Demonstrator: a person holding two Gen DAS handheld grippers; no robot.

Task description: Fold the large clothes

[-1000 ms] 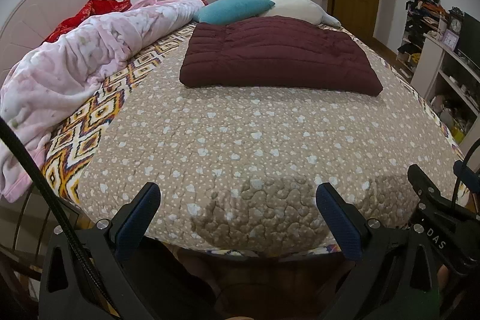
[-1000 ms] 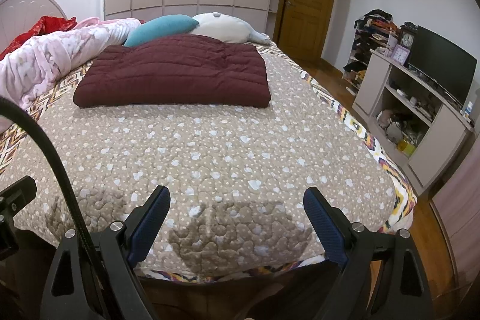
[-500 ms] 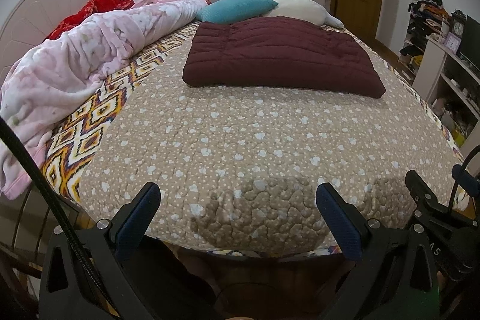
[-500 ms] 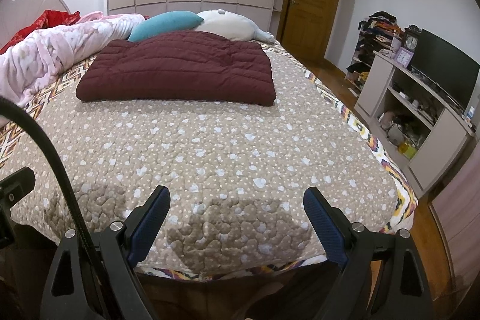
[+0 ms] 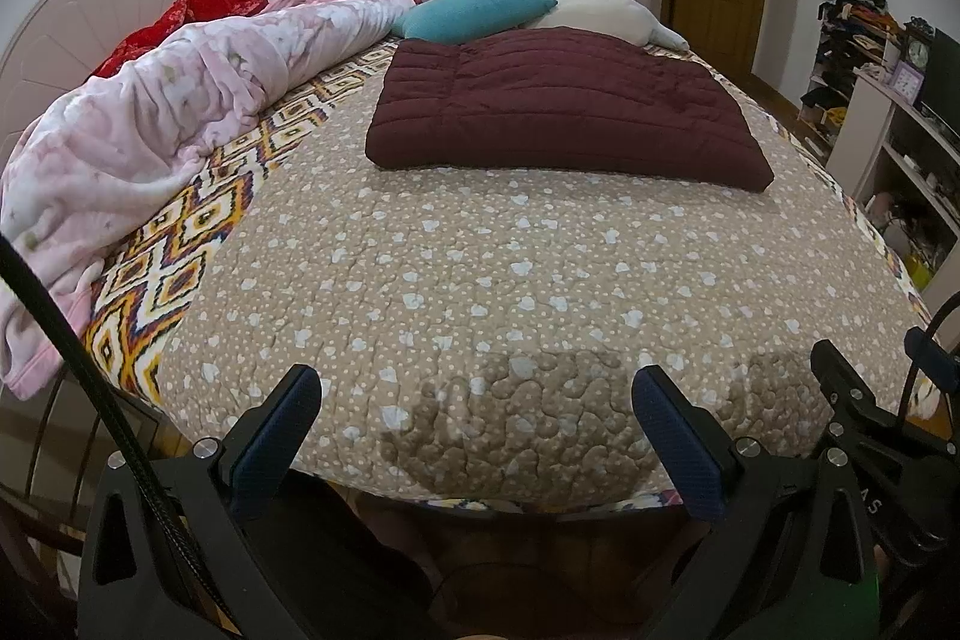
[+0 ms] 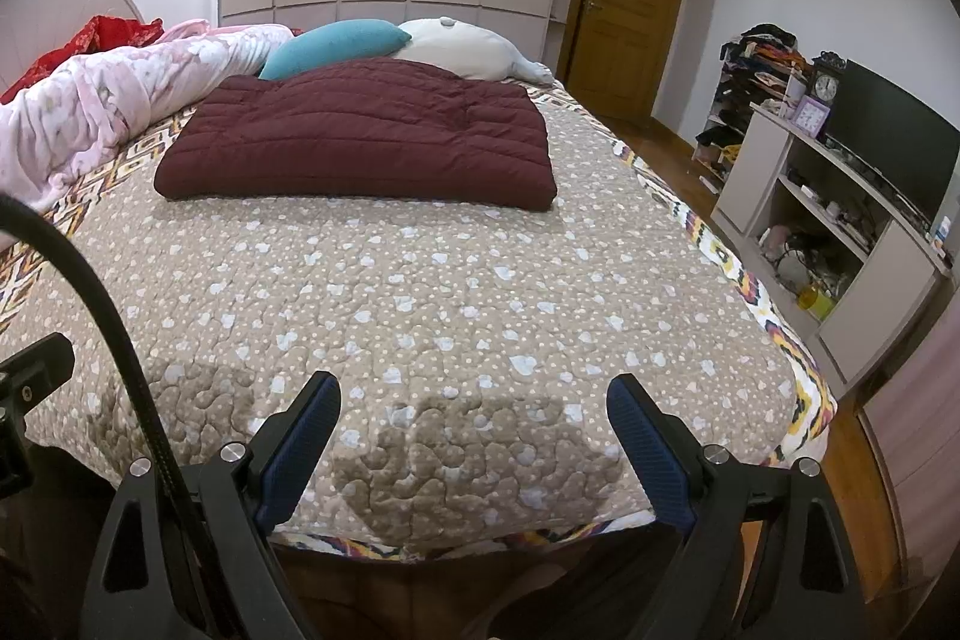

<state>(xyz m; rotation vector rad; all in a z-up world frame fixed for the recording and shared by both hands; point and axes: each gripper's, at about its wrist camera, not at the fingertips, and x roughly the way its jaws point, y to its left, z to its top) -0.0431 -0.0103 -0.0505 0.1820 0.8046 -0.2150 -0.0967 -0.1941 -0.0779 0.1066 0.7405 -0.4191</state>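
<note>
The red coat point(image 5: 564, 106) lies folded near the bed's point(image 5: 480, 280) far edge. Both grippers, left point(image 5: 474, 430) and right point(image 6: 474, 430), hang with fingers released; next, reach for more clothes.

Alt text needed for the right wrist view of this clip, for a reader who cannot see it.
The open right gripper hovers empty at the foot of a bed covered by a tan spotted quilt. A folded maroon quilted garment lies farther up, before a teal pillow and a white pillow; a pink blanket is bunched at left, a TV shelf at right.
</note>
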